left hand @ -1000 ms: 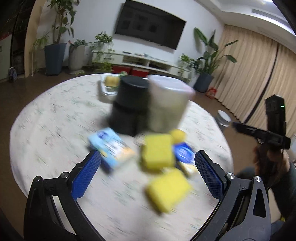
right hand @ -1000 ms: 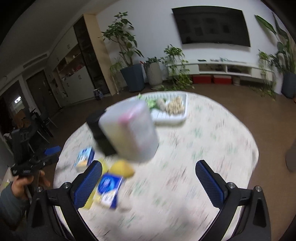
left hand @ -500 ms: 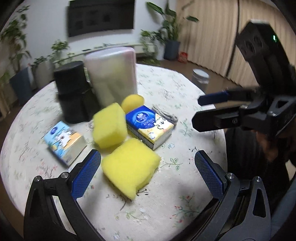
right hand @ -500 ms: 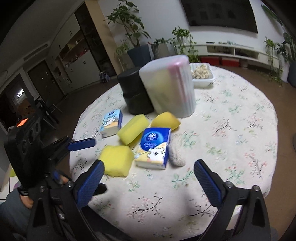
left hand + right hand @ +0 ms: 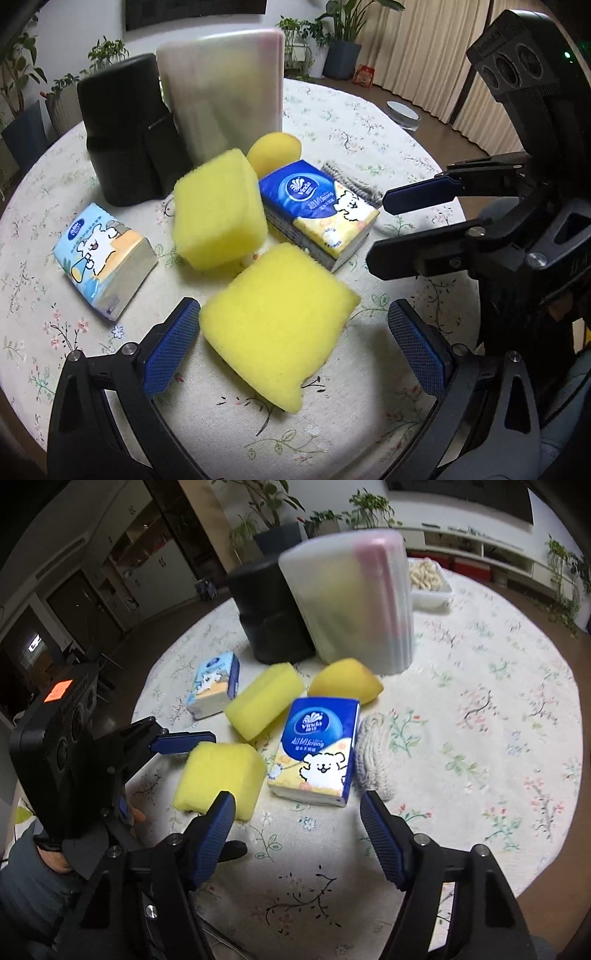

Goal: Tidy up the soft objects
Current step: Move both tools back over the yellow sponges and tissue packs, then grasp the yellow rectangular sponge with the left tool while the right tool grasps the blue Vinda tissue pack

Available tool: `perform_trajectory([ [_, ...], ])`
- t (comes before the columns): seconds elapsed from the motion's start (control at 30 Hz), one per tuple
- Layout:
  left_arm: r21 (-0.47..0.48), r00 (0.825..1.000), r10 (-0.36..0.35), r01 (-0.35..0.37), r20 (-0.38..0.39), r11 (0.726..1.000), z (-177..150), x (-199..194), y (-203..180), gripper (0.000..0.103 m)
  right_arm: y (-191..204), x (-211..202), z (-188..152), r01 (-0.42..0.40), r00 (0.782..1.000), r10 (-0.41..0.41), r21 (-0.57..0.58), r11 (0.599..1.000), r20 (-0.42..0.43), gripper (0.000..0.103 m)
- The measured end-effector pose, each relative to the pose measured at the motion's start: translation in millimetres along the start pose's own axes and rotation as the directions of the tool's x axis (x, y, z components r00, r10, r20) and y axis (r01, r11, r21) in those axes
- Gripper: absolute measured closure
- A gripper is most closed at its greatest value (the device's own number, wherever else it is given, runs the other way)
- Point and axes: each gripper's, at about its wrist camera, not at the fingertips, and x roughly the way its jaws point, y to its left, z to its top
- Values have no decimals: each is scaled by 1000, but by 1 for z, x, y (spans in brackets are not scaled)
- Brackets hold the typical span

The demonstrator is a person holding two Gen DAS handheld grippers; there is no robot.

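My left gripper [image 5: 291, 343] is open, its fingers on either side of the near yellow sponge [image 5: 277, 328], which lies on the floral table [image 5: 369, 424]. A second yellow sponge [image 5: 218, 214] lies behind it, next to a dark blue tissue pack [image 5: 317, 206], a light blue tissue pack [image 5: 103, 254] and a round yellow sponge [image 5: 273, 147]. My right gripper [image 5: 299, 830] is open, just in front of the dark blue tissue pack [image 5: 314, 753]. A knitted grey cloth [image 5: 373, 753] lies to the right of that pack. The near sponge [image 5: 221, 775] sits to its left.
A black container [image 5: 125, 129] and a frosted translucent container [image 5: 225, 92] stand behind the soft things. A white tray [image 5: 428, 579] with pale food sits at the table's far side. The right gripper [image 5: 436, 221] reaches in from the right in the left wrist view.
Both grippers have moved down and closer to the objects. The left fingers now flank the near sponge; the right fingers are closer to the dark blue tissue pack.
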Motion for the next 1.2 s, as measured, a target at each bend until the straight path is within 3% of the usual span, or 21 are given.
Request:
perform_trajectory([
  [0.37,-17,999,-27,27,-29,1000,8,5,16,1,-4,22,9,56,996,-55,15,998,-65,29],
  [0.63,63,999,-25,26,-26,998,2,0,2,2,1,29,16,33,998,-34,-7,999,-61,29],
  [0.77,119,1000,-18,21,-24,993,1,2,-5,2,0,33,19,71,996,-73,-25,997,-55,30],
  [1.1,64,999,-51,52,-19,997,4,4,8,2,16,49,24,185,980,-194,-155,971,-46,22],
  [1.2,82,999,-25,27,-27,996,4,5,4,2,15,49,22,205,977,-213,-181,962,-26,23],
])
